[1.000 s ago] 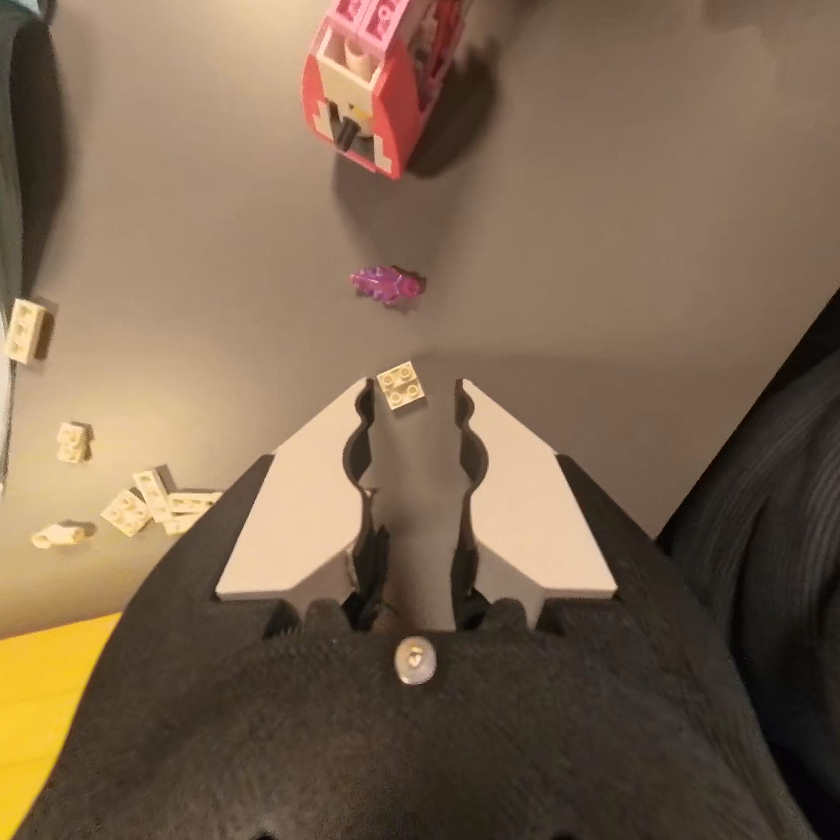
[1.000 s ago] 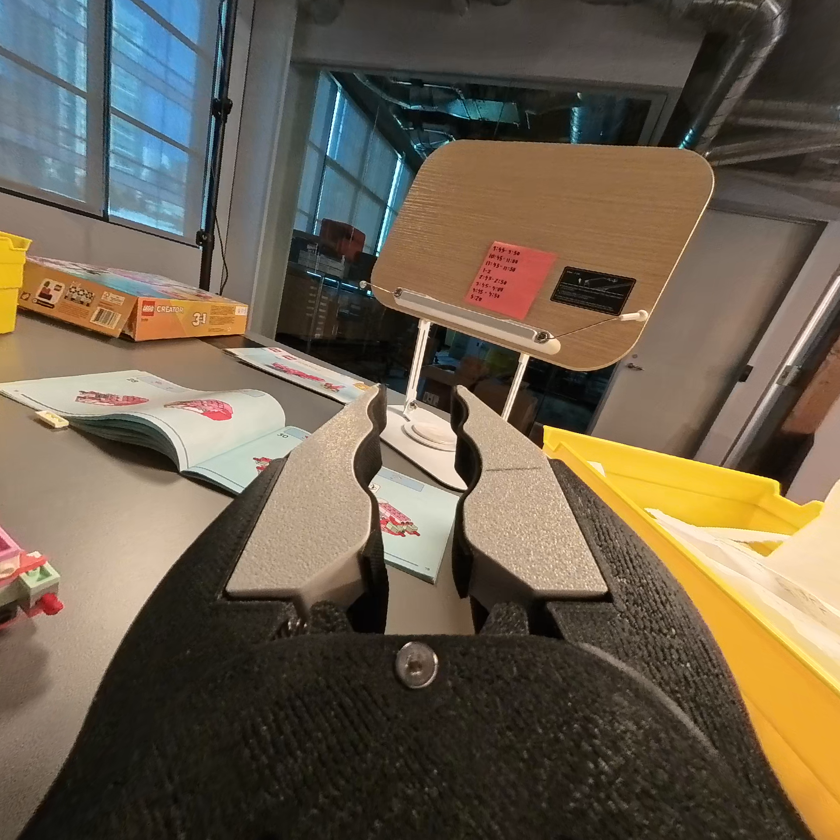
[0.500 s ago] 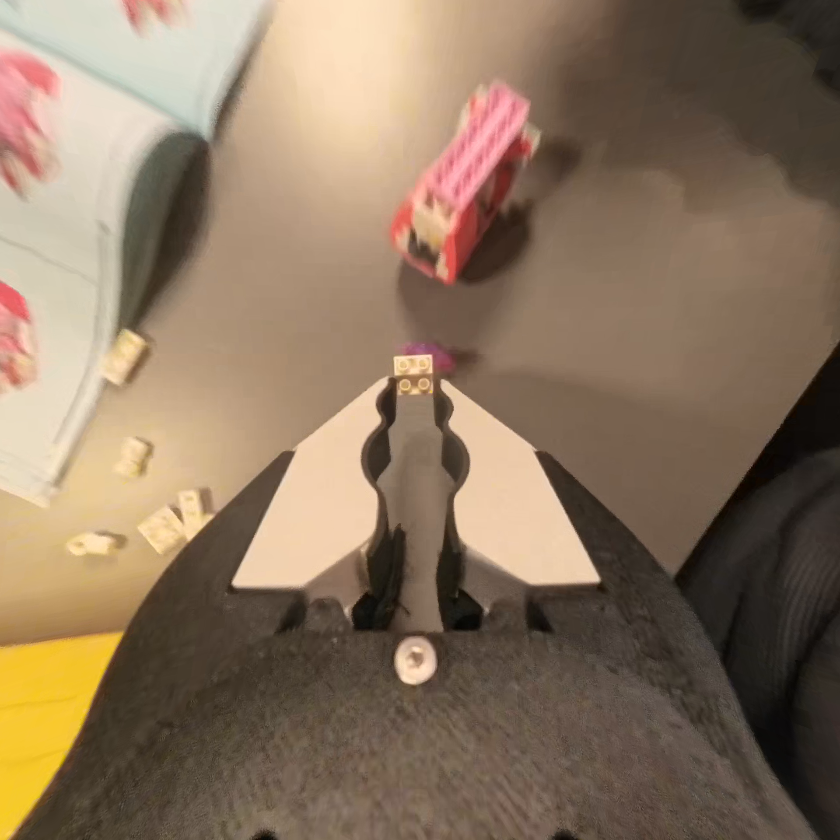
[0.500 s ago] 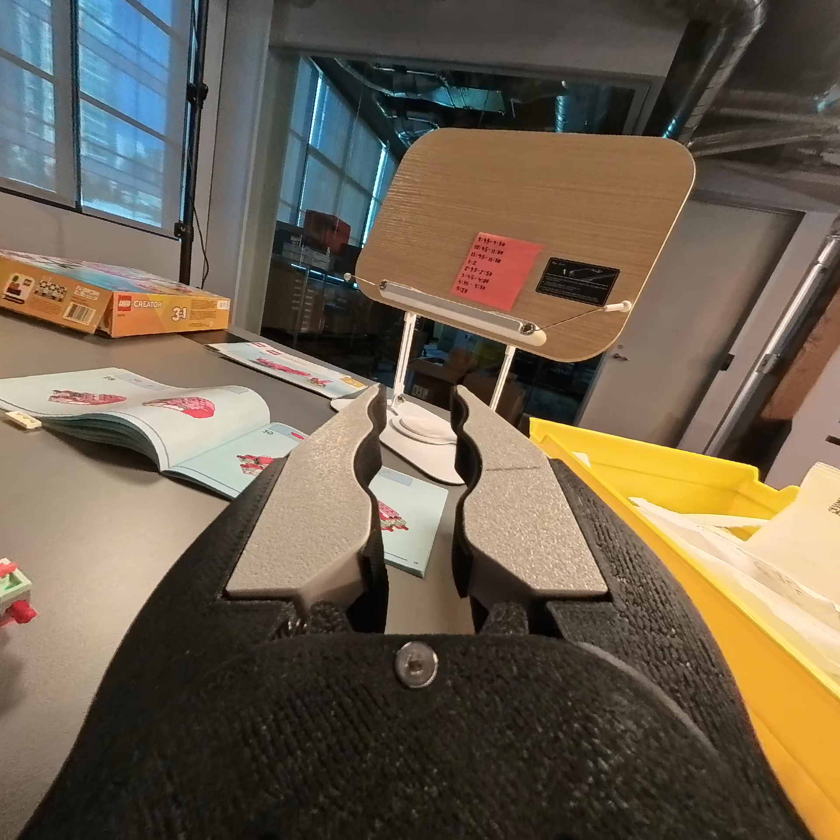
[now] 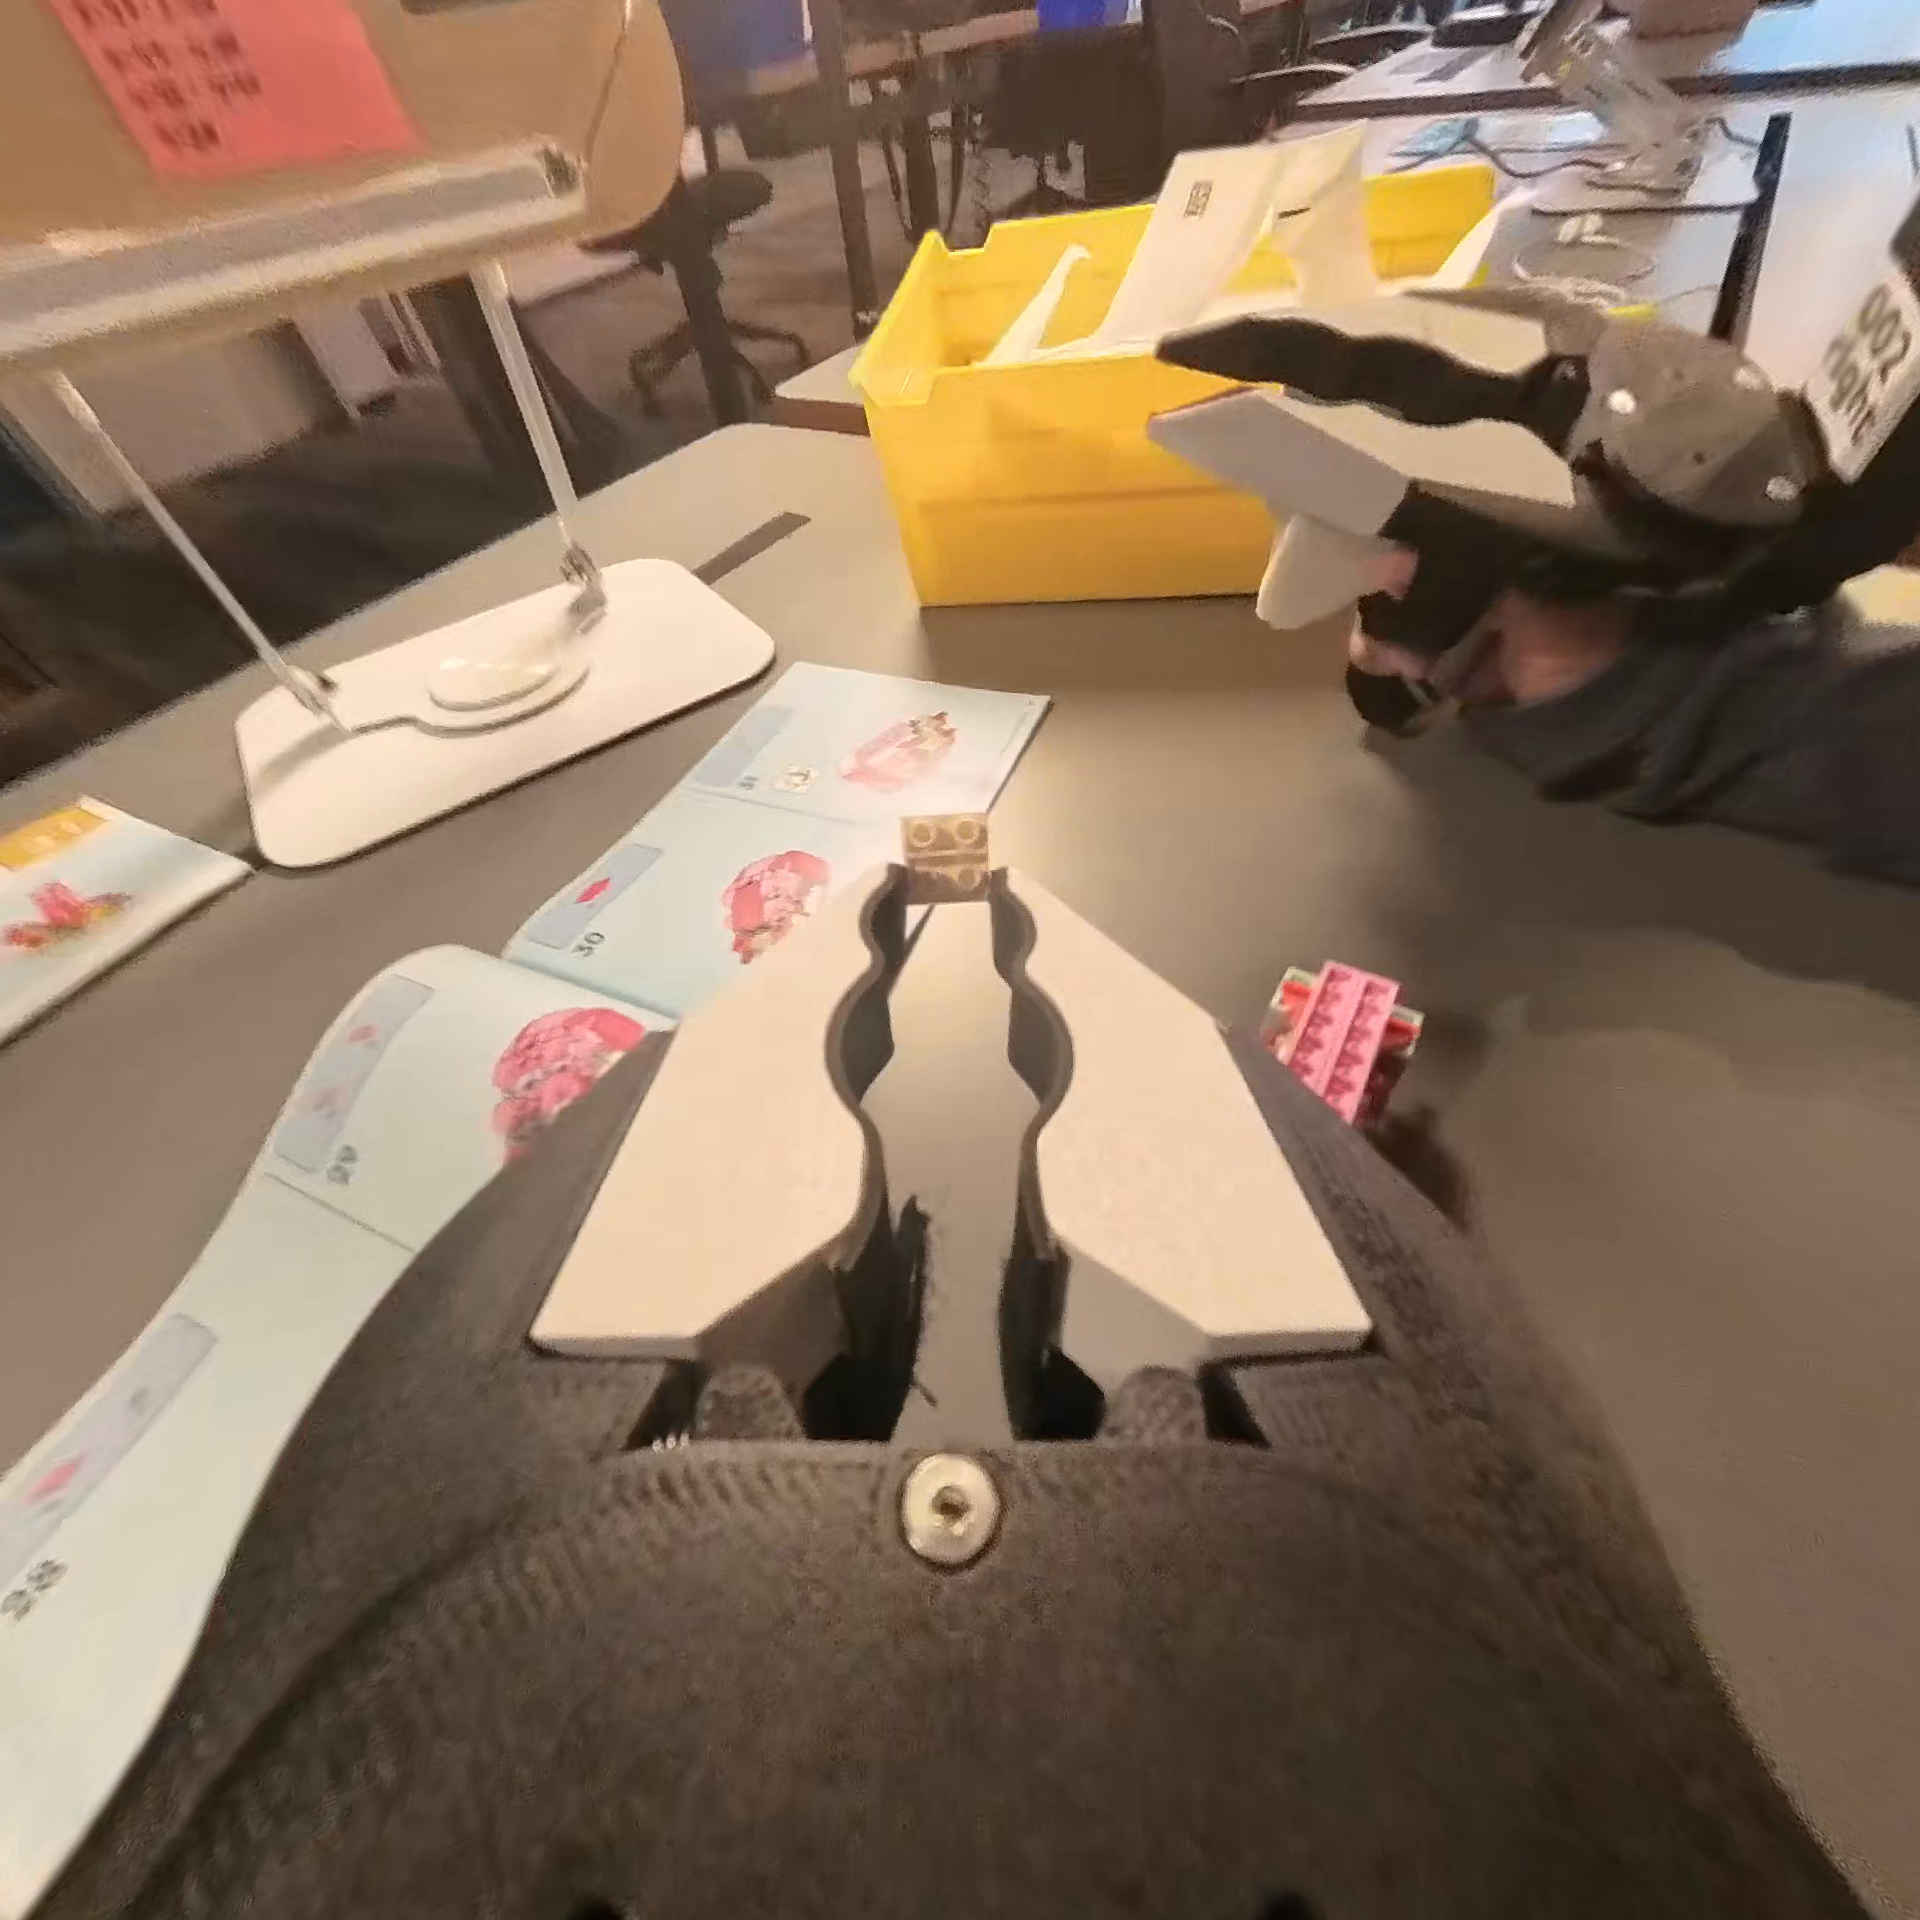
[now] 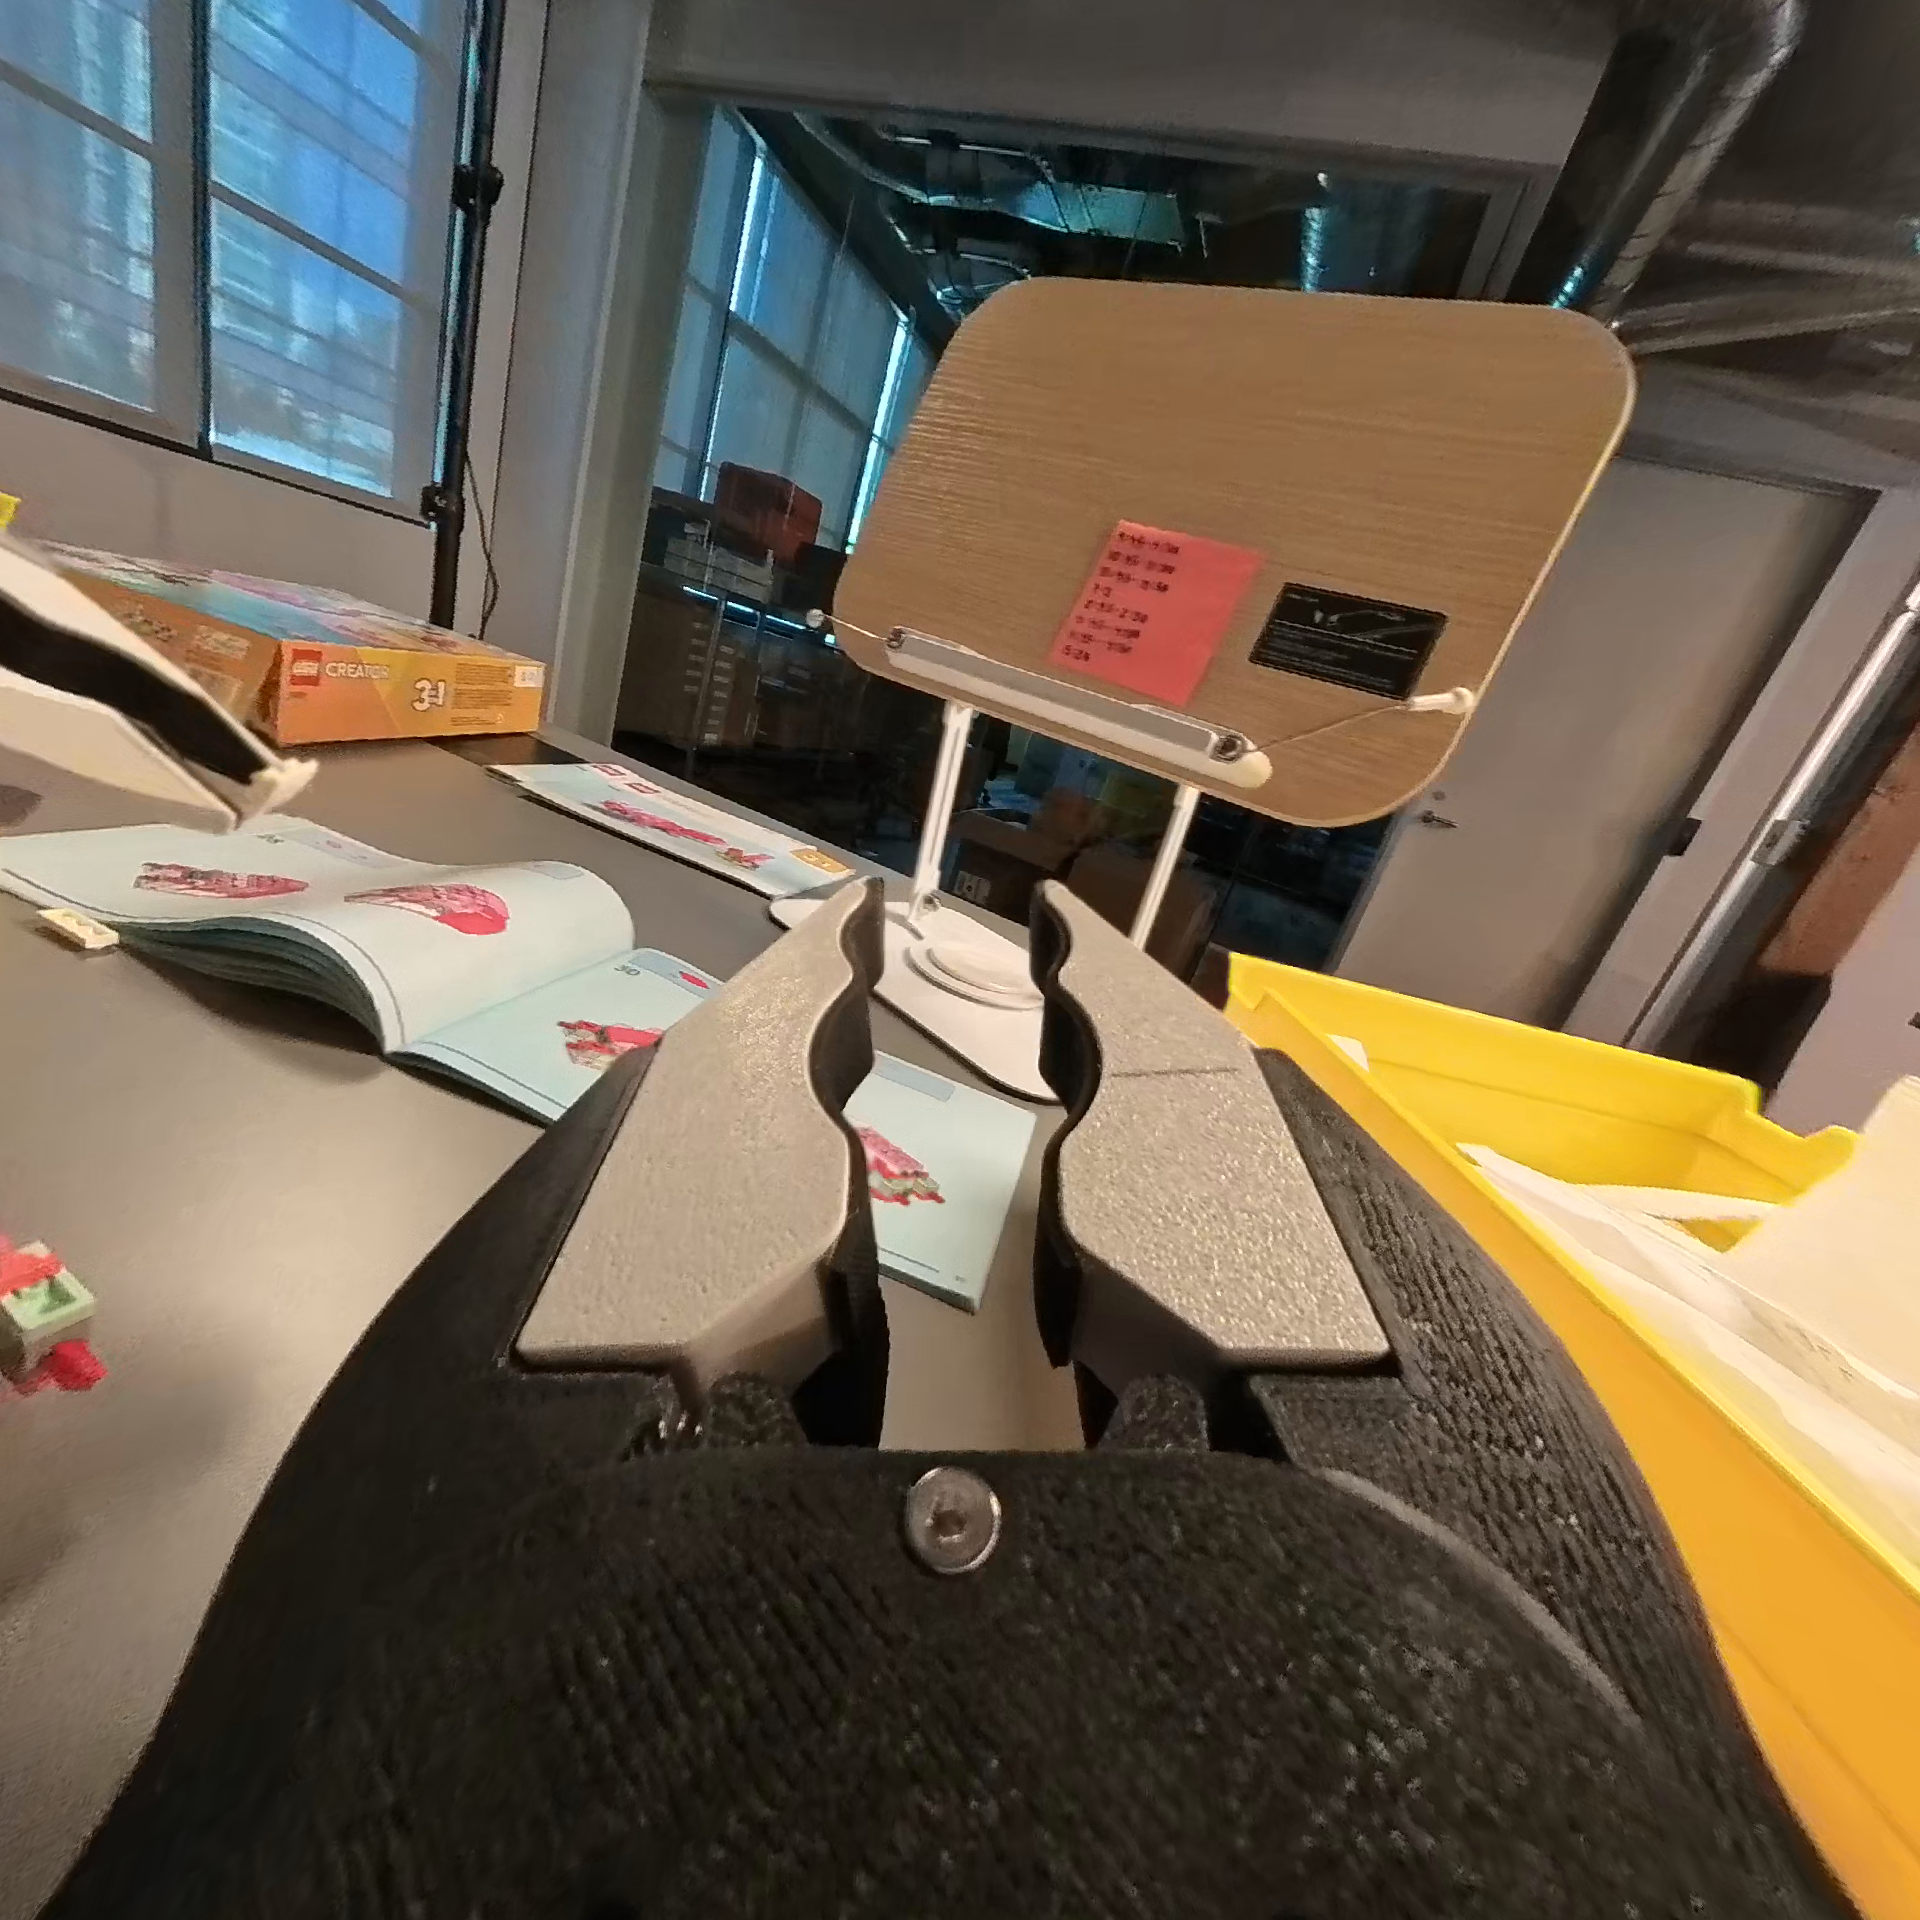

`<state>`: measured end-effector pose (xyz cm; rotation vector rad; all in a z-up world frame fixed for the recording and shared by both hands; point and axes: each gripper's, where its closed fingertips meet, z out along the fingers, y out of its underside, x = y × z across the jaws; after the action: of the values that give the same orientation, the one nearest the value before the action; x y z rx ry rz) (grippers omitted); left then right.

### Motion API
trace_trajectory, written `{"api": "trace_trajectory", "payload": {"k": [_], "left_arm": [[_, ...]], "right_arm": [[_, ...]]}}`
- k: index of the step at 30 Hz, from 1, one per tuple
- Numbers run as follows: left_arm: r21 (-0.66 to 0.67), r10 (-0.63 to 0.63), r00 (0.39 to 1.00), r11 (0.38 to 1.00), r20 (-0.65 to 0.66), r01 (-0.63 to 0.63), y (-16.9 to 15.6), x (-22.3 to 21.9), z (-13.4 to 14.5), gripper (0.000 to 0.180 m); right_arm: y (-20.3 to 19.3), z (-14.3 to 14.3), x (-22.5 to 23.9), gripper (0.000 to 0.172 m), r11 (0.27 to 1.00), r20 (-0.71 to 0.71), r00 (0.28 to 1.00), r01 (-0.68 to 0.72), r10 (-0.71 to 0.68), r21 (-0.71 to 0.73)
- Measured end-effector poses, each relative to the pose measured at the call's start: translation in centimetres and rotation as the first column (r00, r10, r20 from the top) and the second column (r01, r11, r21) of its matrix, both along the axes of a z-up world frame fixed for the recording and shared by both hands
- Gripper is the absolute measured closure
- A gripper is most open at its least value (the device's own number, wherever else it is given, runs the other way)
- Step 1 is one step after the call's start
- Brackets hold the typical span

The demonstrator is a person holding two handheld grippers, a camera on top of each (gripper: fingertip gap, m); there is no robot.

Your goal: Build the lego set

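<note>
Small tan studded plate (image 5: 943, 854) sits pinched at the very tips of the left gripper (image 5: 943, 881), both pads pressed on its sides, jaws narrowed to just the plate's width, plate lifted clear above the open instruction booklet (image 5: 665, 894). Only the near half of the plate is caught, the far half sticks out past the fingertips, so judged a shallow hold: keep squeeze steady, move slow, no twisting, or it may pivot out. Taking the booklet as landmark: pink and red brick model (image 5: 1340, 1044) stands on the grey table (image 5: 1558, 1351) just right of it, near the left gripper's right finger; white base of the wooden book stand (image 5: 499, 686) lies just beyond its far left corner; yellow bin (image 5: 1049, 468) with papers is well beyond its far right corner. Right gripper (image 6: 951, 904) hovers right of the booklet beside the bin, jaws partly open, nothing between the pads, pointing at the stand. Open table lies right of the booklet and toward the near edge, past the model; stand overhang above the far side and the bin wall limit room there. Second booklet (image 6: 675, 826) and an orange box (image 6: 395, 686) lie beyond the open one, out of the way.
</note>
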<state>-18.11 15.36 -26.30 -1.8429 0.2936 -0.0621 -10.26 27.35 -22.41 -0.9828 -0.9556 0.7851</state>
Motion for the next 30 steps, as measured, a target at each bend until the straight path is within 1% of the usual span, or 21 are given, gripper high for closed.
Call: {"api": "trace_trajectory", "payload": {"k": [2,3,5,6,7,9,11,12,16,18,19,20,22,24,25,27,28,29,30], "left_arm": [[0.046,-0.016,0.999,0.999,-0.048,0.018,-0.4,0.3,0.4,0.165],[0.065,-0.04,0.997,0.997,-0.059,0.043,-0.6,0.9,0.7,0.165],[0.102,-0.055,0.993,0.993,-0.101,0.066,-0.8,1.8,1.3,0.165],[0.115,-0.06,0.988,0.99,-0.143,0.077,-0.9,2.3,1.4,0.165],[0.124,-0.061,0.979,0.989,-0.194,0.086,-0.9,2.7,1.5,0.165],[0.143,-0.056,0.949,0.984,-0.311,0.105,-1.1,3.4,1.6,0.164],[0.147,-0.061,0.909,0.98,-0.411,0.132,-1.2,4.2,1.4,0.164],[0.146,-0.06,0.888,0.979,-0.455,0.141,-1.2,4.6,1.3,0.164],[0.141,-0.047,0.779,0.975,-0.626,0.172,-1.3,5.6,0.8,0.164],[0.121,-0.044,0.732,0.978,-0.68,0.171,-1.2,5.7,0.2,0.164],[0.112,-0.046,0.713,0.978,-0.7,0.174,-1.1,5.8,0.0,0.164],[0.106,-0.047,0.697,0.979,-0.716,0.175,-1.1,5.9,-0.2,0.164],[0.109,-0.041,0.674,0.978,-0.738,0.179,-1.2,6.0,-0.2,0.164],[0.113,-0.031,0.672,0.979,-0.74,0.169,-1.1,6.0,0.0,0.164],[0.108,-0.033,0.674,0.98,-0.738,0.166,-1.1,6.0,0.1,0.164],[0.109,-0.032,0.659,0.979,-0.752,0.171,-1.2,6.0,0.1,0.164],[0.105,-0.042,0.663,0.978,-0.748,0.18,-1.3,6.2,0.1,0.164],[0.103,-0.06,0.685,0.976,-0.726,0.194,-1.4,6.3,0.1,0.166],[0.098,-0.084,0.73,0.974,-0.679,0.204,-1.5,6.3,0.2,0.163]], "right_arm": [[-0.7,-0.1,-0.5,0.146,0.999,0.019,0.999,-0.033,0.033,0.003],[-1.2,-0.3,-0.7,0.149,0.998,0.036,0.997,-0.065,0.065,-0.009],[-2.9,-1.0,-1.4,0.159,0.979,0.095,0.977,-0.182,0.19,-0.088],[-4.2,-1.4,-1.8,0.162,0.953,0.121,0.952,-0.26,0.28,-0.158],[-5.5,-1.8,-2.1,0.162,0.909,0.134,0.916,-0.338,0.377,-0.245],[-8.3,-1.7,-2.3,0.16,0.781,0.104,0.827,-0.47,0.552,-0.412],[-10.6,-1.1,-2.2,0.158,0.655,0.043,0.744,-0.558,0.667,-0.51],[-11.4,-1.1,-2.2,0.156,0.61,0.029,0.714,-0.576,0.7,-0.544],[-13.2,-2.1,-2.3,0.156,0.498,0.028,0.628,-0.589,0.778,-0.636],[-13.7,-2.3,-2.2,0.157,0.444,0.007,0.593,-0.594,0.805,-0.671],[-13.8,-2.2,-2.1,0.16,0.428,-0.004,0.583,-0.6,0.812,-0.676],[-13.8,-2.2,-2.0,0.162,0.425,-0.004,0.579,-0.603,0.815,-0.675],[-13.8,-2.6,-2.0,0.165,0.457,0.037,0.583,-0.595,0.812,-0.662],[-14.0,-3.0,-2.1,0.164,0.489,0.078,0.587,-0.586,0.806,-0.646],[-14.0,-3.1,-2.1,0.168,0.502,0.09,0.591,-0.584,0.802,-0.638],[-14.0,-3.1,-2.0,0.168,0.542,0.127,0.596,-0.594,0.793,-0.595],[-14.0,-3.2,-1.9,0.169,0.557,0.147,0.594,-0.6,0.791,-0.575],[-14.0,-3.3,-1.9,0.169,0.574,0.165,0.597,-0.601,0.785,-0.556],[-13.8,-3.4,-1.9,0.169,0.591,0.177,0.603,-0.604,0.778,-0.535]]}}
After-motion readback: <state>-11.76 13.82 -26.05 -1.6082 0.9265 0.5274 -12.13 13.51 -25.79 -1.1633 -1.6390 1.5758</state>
